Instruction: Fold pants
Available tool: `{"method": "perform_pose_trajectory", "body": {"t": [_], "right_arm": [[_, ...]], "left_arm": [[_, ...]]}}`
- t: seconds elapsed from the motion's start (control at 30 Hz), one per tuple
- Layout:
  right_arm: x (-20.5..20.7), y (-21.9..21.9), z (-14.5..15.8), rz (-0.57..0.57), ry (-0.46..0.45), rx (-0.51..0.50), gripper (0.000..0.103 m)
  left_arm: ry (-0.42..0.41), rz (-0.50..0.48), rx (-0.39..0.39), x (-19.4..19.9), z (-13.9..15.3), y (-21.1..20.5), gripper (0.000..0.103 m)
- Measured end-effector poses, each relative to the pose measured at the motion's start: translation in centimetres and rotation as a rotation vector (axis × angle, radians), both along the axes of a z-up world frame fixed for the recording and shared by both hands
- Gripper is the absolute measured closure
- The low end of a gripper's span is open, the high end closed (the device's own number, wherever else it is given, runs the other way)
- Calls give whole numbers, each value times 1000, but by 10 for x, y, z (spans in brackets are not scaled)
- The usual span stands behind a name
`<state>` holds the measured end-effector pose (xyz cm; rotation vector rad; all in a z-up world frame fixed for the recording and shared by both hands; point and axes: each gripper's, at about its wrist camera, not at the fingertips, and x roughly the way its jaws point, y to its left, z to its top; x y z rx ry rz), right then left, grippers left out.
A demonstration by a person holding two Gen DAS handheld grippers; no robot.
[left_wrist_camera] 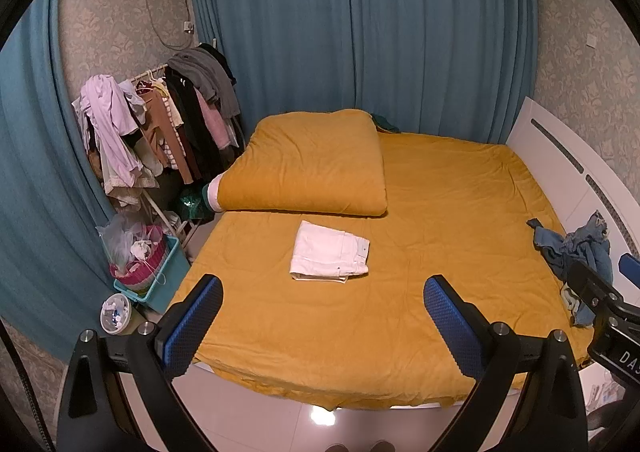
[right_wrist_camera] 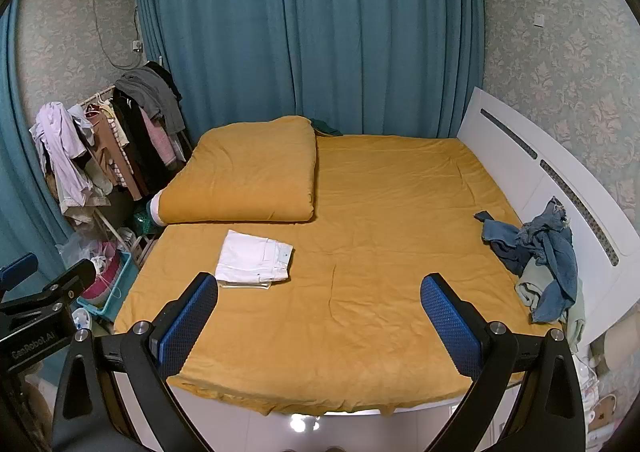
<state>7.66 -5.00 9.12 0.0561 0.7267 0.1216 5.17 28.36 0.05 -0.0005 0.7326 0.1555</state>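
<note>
The left tool [left_wrist_camera: 322, 310] and right tool [right_wrist_camera: 318, 306] fill the bottom of each frame, both spread wide and holding nothing, above the near edge of the bed [left_wrist_camera: 440, 252]. A folded yellow duvet [left_wrist_camera: 308, 164] lies upper left. Crumpled jeans [right_wrist_camera: 536, 252] sit at right by the headboard [right_wrist_camera: 532, 172]. 1 pair of folded white pants [left_wrist_camera: 328, 252] rests left of centre.

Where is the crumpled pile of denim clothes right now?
The denim pile lies unfolded on the right side of the bed, against the white headboard, far from the folded white pants on the left in both views.
</note>
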Motion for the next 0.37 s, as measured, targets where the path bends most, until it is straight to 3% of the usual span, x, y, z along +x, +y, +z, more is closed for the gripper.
{"method": "perform_pose_trajectory", "body": {"t": [0.37], "right_arm": [[-4,6,-1,5,2,-1,0]], "left_arm": [[-8,0,-5,0,0,0,0]]}}
